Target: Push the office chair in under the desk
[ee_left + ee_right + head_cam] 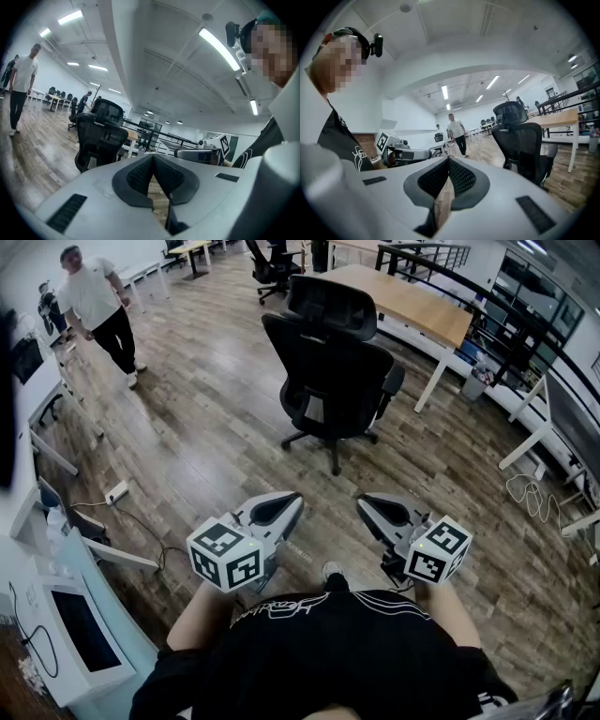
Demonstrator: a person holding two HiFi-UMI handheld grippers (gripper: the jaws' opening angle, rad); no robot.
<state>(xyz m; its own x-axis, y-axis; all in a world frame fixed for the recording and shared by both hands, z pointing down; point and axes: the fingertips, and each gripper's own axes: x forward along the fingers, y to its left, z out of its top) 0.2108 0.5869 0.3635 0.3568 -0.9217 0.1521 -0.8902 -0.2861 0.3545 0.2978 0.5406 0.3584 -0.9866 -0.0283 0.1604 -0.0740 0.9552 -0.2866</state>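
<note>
Office chair point(333, 371) is standing out on the open wood floor point(216, 427), well apart from the desk point(412, 301), which is lying beyond it and off to the right in the head view. Nothing is touching the chair yet.

Left gripper point(292, 500) and right gripper point(367, 502) are hanging side by side near the person's waist, both aiming roughly at the chair back. Each pair of jaws is pressed fully together with nothing between them. A second person point(98, 301) is walking far off to the left, clear of the path. A power strip point(117, 491) is lying on the floor at left.

Likely trouble:
- the desk is sitting off-line, so a straight shove risks running the chair past it or into the white desk leg point(431, 381)
- an off-centre push is likely to spin the seat rather than roll the base
- closed jaw tips may be slipping on the mesh back
- armrests may be catching the desk edge

Chair is standing upright, long axis vertical from base to headrest. Its backrest is facing the person and its seat is pointing away, towards the desk
</note>
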